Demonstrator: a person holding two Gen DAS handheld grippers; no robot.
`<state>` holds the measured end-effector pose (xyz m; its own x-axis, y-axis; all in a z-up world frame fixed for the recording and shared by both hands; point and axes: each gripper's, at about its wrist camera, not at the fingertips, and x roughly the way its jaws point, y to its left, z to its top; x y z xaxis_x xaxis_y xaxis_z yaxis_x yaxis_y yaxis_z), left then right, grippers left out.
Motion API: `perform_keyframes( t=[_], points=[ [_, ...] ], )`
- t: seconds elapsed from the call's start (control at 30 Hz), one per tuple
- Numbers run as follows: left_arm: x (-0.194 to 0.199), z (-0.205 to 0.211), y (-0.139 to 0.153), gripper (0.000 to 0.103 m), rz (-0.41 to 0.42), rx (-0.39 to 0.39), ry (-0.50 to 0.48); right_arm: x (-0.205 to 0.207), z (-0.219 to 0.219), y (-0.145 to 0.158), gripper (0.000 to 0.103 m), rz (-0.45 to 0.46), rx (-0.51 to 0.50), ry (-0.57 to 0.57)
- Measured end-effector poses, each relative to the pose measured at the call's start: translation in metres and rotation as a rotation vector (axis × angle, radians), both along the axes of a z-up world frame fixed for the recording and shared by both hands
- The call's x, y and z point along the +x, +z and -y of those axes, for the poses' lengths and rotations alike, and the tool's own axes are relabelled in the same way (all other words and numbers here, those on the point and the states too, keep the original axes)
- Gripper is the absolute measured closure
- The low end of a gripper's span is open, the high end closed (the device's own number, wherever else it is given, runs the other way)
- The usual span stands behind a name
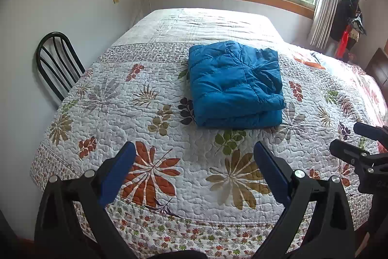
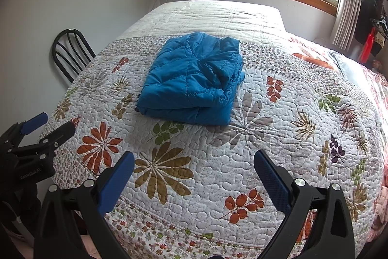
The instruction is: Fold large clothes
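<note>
Left gripper [image 1: 194, 166] and right gripper [image 2: 194, 176] spread wide, empty, above bed [image 1: 169, 174]. Blue jacket [image 1: 235, 84] lies folded, apparently final step; next maybe only tidying.

A bright blue quilted puffer jacket [image 1: 235, 84] [image 2: 194, 79] lies folded into a thick, roughly square bundle, layers stacked flat, resting in the middle of the floral quilted bedspread [image 1: 169, 137].

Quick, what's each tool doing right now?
Left tool: open, holding nothing.
Right tool: open, holding nothing.
</note>
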<state>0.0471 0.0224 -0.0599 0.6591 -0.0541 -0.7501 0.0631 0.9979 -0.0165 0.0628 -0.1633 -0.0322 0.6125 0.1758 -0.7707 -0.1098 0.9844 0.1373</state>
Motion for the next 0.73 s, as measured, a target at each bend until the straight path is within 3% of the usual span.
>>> perform_keyframes(
  t=[0.73],
  points=[
    [0.0046, -0.0044, -0.0031, 0.006, -0.008, 0.001, -0.009, 0.0002, -0.0001, -0.0005, 0.004, -0.003, 0.001, 0.001]
  ],
)
